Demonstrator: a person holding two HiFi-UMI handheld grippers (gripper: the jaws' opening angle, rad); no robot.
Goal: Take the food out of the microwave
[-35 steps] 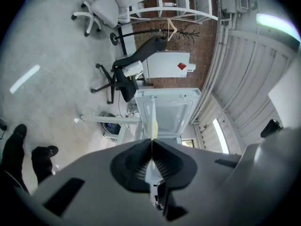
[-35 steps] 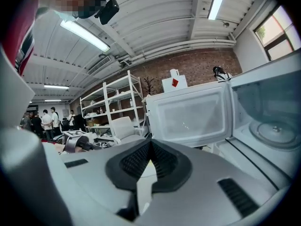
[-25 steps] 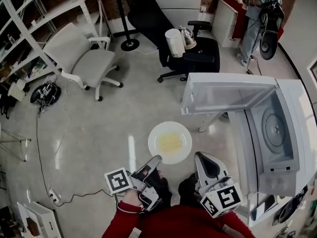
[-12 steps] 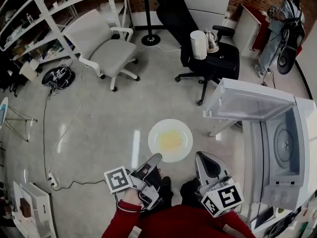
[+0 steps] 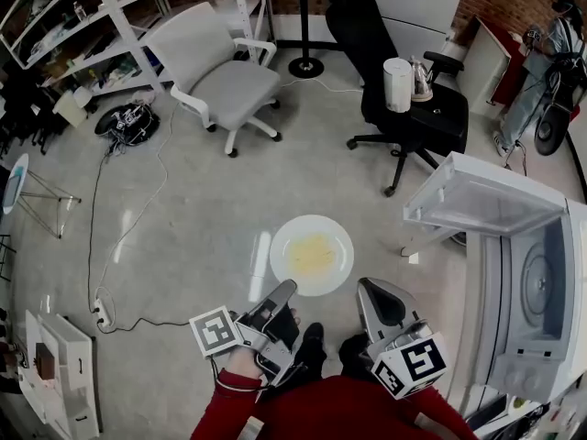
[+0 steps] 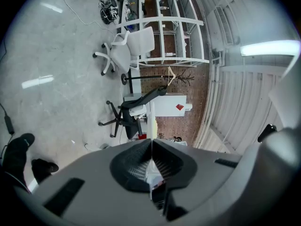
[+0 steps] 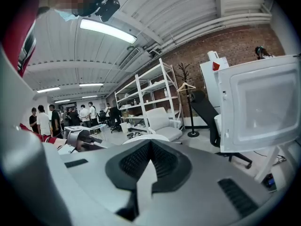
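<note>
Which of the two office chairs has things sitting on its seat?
The black chair, nearer the open microwave: a white jug and a glass kettle stand on its seat. The pale grey chair carries nothing.

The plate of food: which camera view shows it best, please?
The head view: it shows the plate whole from above, with the yellow food on it. The left gripper view shows only its thin edge between the jaws; the right gripper view, a white sliver of rim.

Microwave (image 5: 537,301) cut off at right edge; food (image 5: 313,257) on plate (image 5: 282,236) indistinct.
</note>
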